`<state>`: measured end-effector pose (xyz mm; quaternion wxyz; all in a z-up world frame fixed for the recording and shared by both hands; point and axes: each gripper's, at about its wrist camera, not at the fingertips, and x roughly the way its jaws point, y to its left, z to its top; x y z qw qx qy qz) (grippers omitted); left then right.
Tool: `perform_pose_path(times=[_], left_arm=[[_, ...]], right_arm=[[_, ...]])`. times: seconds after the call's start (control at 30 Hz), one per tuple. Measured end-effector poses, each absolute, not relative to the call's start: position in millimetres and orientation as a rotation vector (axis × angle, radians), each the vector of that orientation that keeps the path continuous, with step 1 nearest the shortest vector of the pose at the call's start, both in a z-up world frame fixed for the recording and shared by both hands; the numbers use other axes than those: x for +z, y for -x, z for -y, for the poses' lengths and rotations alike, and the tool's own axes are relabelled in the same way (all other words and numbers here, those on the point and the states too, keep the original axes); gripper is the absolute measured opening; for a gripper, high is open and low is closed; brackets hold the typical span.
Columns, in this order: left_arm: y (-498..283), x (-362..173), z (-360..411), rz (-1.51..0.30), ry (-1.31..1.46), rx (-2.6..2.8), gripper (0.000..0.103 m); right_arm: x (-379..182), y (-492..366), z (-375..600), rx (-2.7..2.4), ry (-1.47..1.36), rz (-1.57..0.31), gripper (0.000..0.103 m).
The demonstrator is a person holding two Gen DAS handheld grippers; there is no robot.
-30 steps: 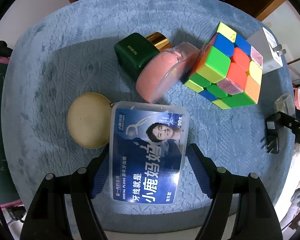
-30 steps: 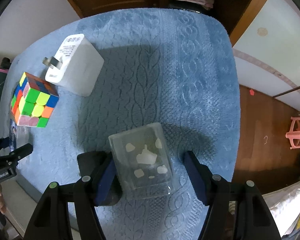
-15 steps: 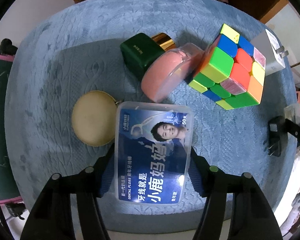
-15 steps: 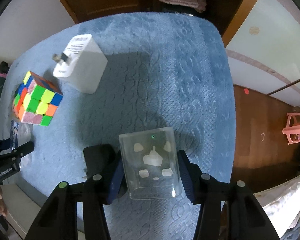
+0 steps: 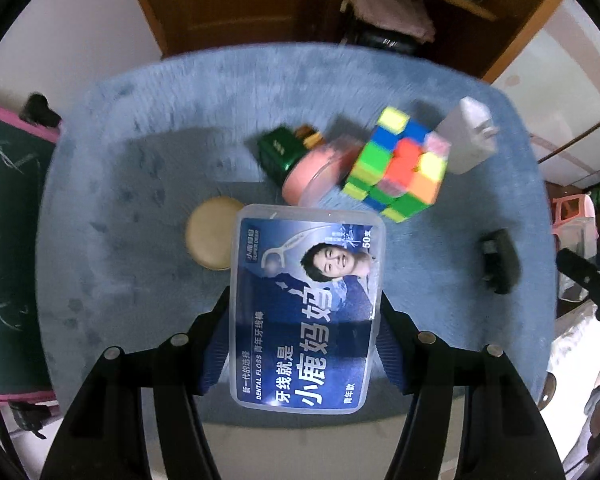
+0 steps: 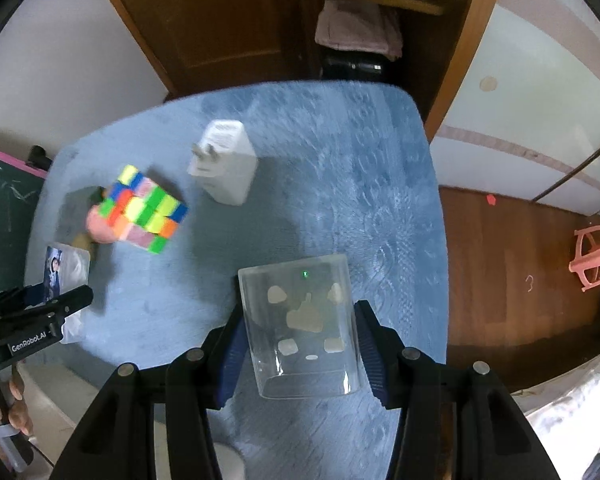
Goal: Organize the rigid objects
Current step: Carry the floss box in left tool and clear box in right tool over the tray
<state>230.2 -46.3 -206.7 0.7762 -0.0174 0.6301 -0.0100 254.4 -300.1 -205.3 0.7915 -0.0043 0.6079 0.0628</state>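
My left gripper (image 5: pixel 305 320) is shut on a blue dental floss box (image 5: pixel 306 304) and holds it above the blue table cover (image 5: pixel 140 184). My right gripper (image 6: pixel 300 340) is shut on a clear plastic box (image 6: pixel 302 324) and holds it above the cover (image 6: pixel 340 184). On the cover lie a colour cube (image 5: pixel 398 168) (image 6: pixel 144 208), a pink case (image 5: pixel 316 170), a green and gold box (image 5: pixel 284 150), a round beige disc (image 5: pixel 210 236), a white charger (image 5: pixel 466 140) (image 6: pixel 226 166) and a black adapter (image 5: pixel 500 266).
The left gripper and the floss box show at the left edge of the right wrist view (image 6: pixel 32 316). A wooden cabinet (image 6: pixel 228 20) stands behind the table. A pink stool (image 6: pixel 594 256) stands on the wooden floor at the right. A green chalkboard (image 5: pixel 4 240) is at the left.
Both grippers closed on their boxes and lifted them up and away from the table. The objects on the cover now look smaller and farther.
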Motion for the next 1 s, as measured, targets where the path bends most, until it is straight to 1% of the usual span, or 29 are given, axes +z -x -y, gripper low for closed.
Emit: perform_pose_path(times=[0.3, 0.57, 0.7, 1.0], left_arm=[[-191.1, -126.4, 49.1, -1.238, 0.053, -0.067, 0.066], [-138.9, -66.1, 51.0, -1.137, 0.065, -0.087, 0.066], [-116.3, -48.8, 50.5, -1.092, 0.047, -0.091, 0.066], [-71.5, -29.4, 52.5, -1.015, -0.011, -0.065, 0.067]], right_arm=[[-138.3, -218.2, 283.4, 0.204, -0.015, -1.188, 0.052], [-83.0, -155.2, 262.6, 0.27, -0.001, -1.082, 0.052], [-61.4, -120.9, 253.3, 0.29, 0.03, -1.03, 0.052], [-42.7, -68.9, 237.1, 0.303, 0.076, -0.961, 0.052]])
